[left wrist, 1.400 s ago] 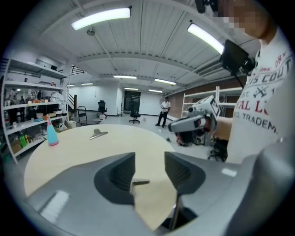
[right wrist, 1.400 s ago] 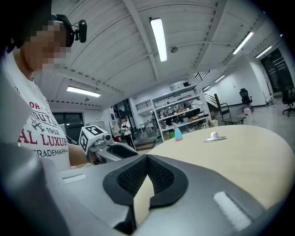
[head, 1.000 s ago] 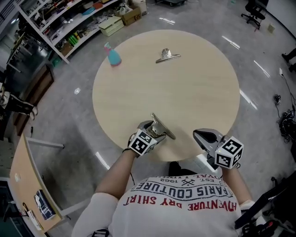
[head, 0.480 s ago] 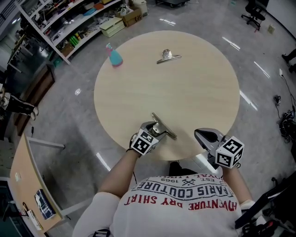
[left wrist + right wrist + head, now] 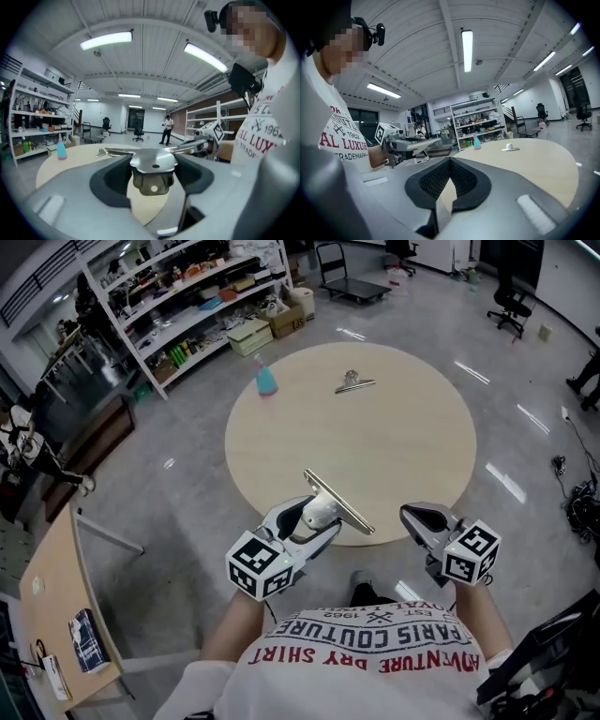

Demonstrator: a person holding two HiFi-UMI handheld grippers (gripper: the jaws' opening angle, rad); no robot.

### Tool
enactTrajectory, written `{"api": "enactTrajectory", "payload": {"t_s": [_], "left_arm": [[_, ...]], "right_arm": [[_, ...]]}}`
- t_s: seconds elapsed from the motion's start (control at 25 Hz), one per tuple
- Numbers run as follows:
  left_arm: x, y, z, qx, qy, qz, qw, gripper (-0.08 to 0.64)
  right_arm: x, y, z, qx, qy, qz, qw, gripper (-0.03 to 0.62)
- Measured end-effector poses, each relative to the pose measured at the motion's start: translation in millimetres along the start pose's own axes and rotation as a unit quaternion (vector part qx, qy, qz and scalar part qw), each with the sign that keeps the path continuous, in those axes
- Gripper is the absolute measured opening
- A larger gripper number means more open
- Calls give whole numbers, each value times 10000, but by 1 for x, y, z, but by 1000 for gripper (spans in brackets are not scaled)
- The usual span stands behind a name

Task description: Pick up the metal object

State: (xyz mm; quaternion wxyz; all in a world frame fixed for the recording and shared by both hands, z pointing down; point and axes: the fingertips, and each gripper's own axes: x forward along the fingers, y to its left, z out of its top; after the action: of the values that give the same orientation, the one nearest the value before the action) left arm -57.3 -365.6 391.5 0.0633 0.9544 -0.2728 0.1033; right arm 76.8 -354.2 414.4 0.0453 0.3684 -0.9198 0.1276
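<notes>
left gripper [image 5: 317,515] clamps a metal clip [image 5: 343,508], held above the near edge of the round table [image 5: 394,437]; right gripper [image 5: 410,515], jaws together and empty, is beside that edge.

the left gripper [image 5: 316,514] is held up in front of the torso, its jaws pointing forward and slightly to the person's right. its marker cube [image 5: 258,565] sits at the rear end, nearest the body. the bare left forearm [image 5: 232,632] runs back from it toward the shoulder. in the left gripper view the jaws stand partly apart, clamped from both sides on the handle of a metal clip [image 5: 152,165], whose long bar lies crosswise just beyond the jaw tips.

the right gripper [image 5: 418,517] is held lower and to the side, jaws pointing forward, its marker cube [image 5: 472,556] behind. in the right gripper view its pads [image 5: 465,178] meet at the tips with nothing between them. the right forearm [image 5: 473,604] is mostly hidden behind the cube.
</notes>
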Motion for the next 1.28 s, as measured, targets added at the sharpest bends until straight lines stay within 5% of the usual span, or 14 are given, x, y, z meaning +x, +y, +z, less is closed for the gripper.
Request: {"api": "enactTrajectory", "payload": {"t_s": [0.48,0.68,1.08,1.28], "left_arm": [[-92,-94,9,422,-311,77,9986,282],[-142,-119,-3,375,-390,385,9978,282],[-173,-319,-68,88,46,306,9995,282],[-197,-403,-77,98,133,199,9997,282]], "right_arm": [[-63,123,6,-297,-283,88,9991,2],[-71,175,-2,-341,-187,328,9987,2],[-242,268,-100,159,-14,405,9991,1],[-311,314,-112,172,-105,401,9990,0]]}}
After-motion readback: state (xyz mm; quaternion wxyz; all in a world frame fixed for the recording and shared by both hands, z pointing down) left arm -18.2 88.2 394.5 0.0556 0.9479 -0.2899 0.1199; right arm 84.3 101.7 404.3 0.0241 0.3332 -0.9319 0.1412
